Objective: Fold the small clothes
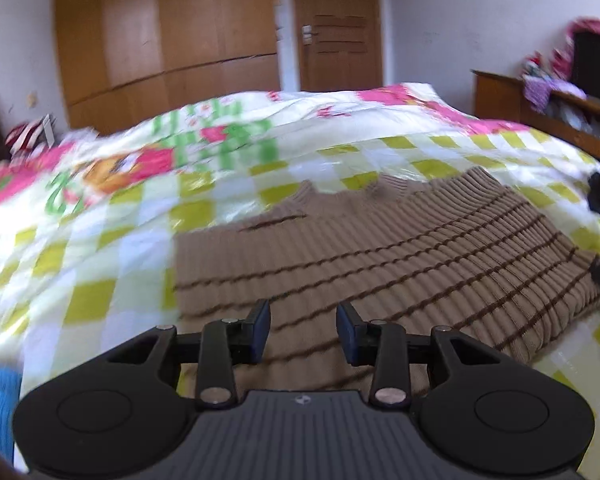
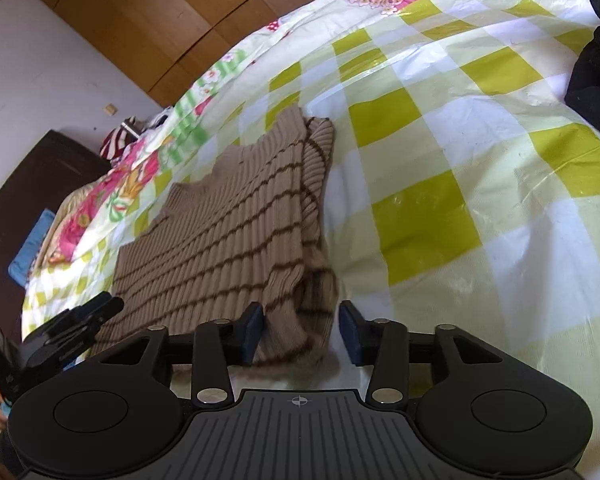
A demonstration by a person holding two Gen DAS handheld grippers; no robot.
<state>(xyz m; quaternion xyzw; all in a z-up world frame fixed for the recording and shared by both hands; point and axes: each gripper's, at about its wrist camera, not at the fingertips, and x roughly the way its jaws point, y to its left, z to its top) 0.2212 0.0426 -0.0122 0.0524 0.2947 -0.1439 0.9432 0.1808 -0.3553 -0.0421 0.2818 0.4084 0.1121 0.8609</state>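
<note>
Bedroom, checkered bedspread [image 2: 440,216]. Tan striped sweater [image 1: 380,248] lies flat, sides tucked in. Left gripper [image 1: 303,330] spread over hem; right gripper [image 2: 302,330] spread, straddling corner, probably for next fold.

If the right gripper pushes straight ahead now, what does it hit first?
Most likely the folded right edge of the tan ribbed sweater with brown stripes, which already lies between the open right gripper fingers; depth is uncertain.

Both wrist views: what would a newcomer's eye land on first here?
The tan striped sweater lies flat on the checked bedspread, one side folded over. The right gripper is open around the sweater's near corner; the left gripper is open over its near edge. A dark garment sits at the far right.
</note>
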